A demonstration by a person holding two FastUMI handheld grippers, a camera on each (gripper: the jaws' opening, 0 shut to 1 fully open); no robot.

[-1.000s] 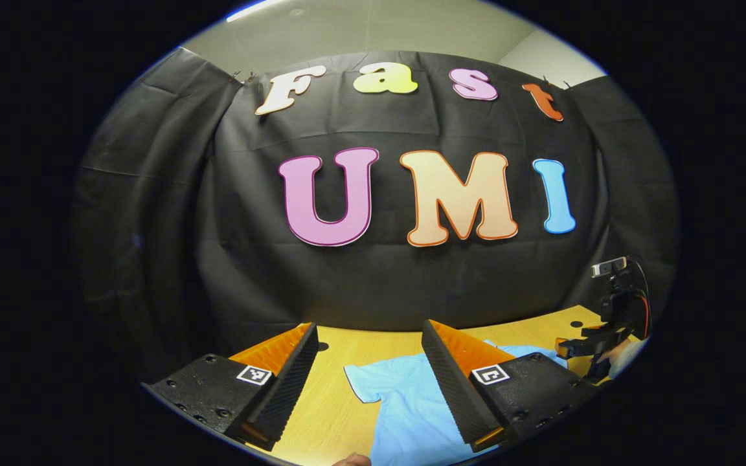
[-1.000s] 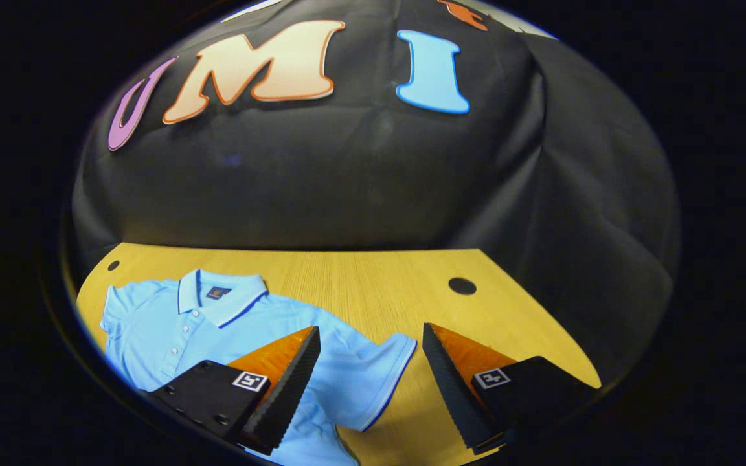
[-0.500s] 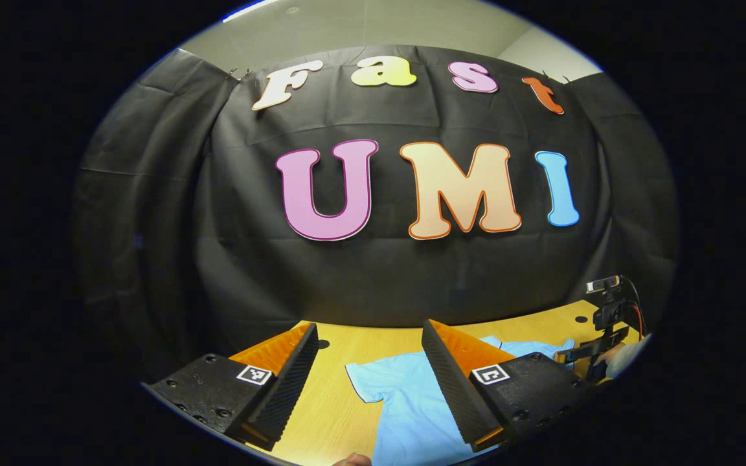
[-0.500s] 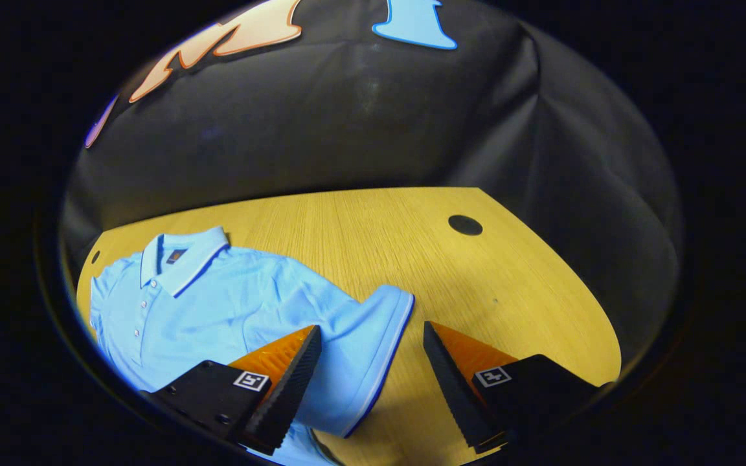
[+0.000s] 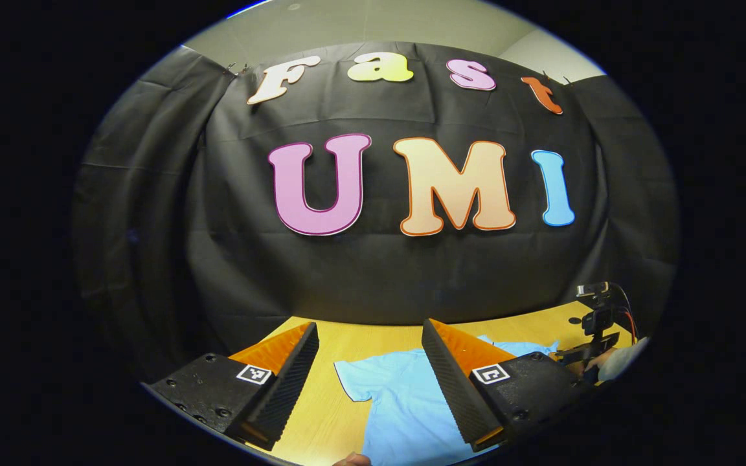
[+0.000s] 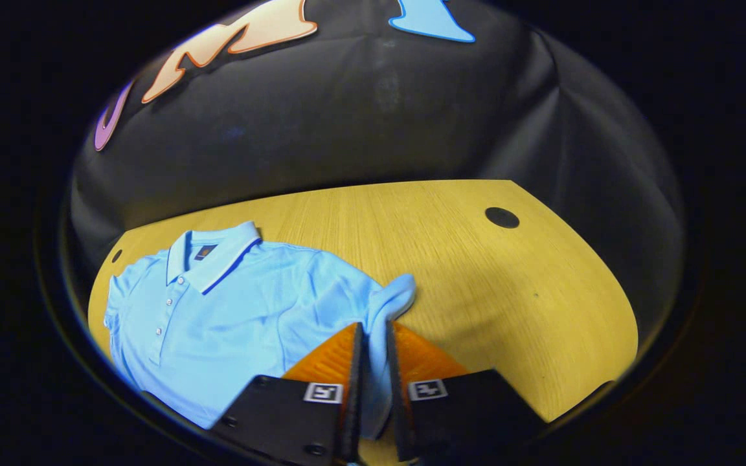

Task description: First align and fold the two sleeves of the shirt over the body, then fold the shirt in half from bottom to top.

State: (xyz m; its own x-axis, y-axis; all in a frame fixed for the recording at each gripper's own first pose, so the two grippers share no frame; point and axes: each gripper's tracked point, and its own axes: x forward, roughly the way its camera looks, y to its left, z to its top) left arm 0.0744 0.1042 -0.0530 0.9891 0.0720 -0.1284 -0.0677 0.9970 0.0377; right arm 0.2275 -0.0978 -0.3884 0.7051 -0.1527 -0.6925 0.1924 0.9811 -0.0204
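Two claws, one shirt: the right claw (image 6: 373,353) has closed since half a second ago, when its fingers stood wide apart on either side of the sleeve edge, and now both fingers pinch the cuff of the right-hand sleeve (image 6: 389,304), which bunches up just ahead of the fingertips. The light blue polo shirt (image 6: 237,317) lies face up and mostly flat on the wooden table (image 6: 476,278), collar toward the booth's back wall, buttons done up. In the left gripper view the left claw (image 5: 370,362) remains wide open and holds nothing; it hovers above the table near the other sleeve (image 5: 353,378), and its view has shifted only slightly over the last second. Farther off in that view the right claw appears low over the table, with part of the hand holding it. Judged from this, the first sleeve fold is beginning: the grasp is made, the sleeve not yet carried over the body, and the second sleeve and bottom-to-top fold remain
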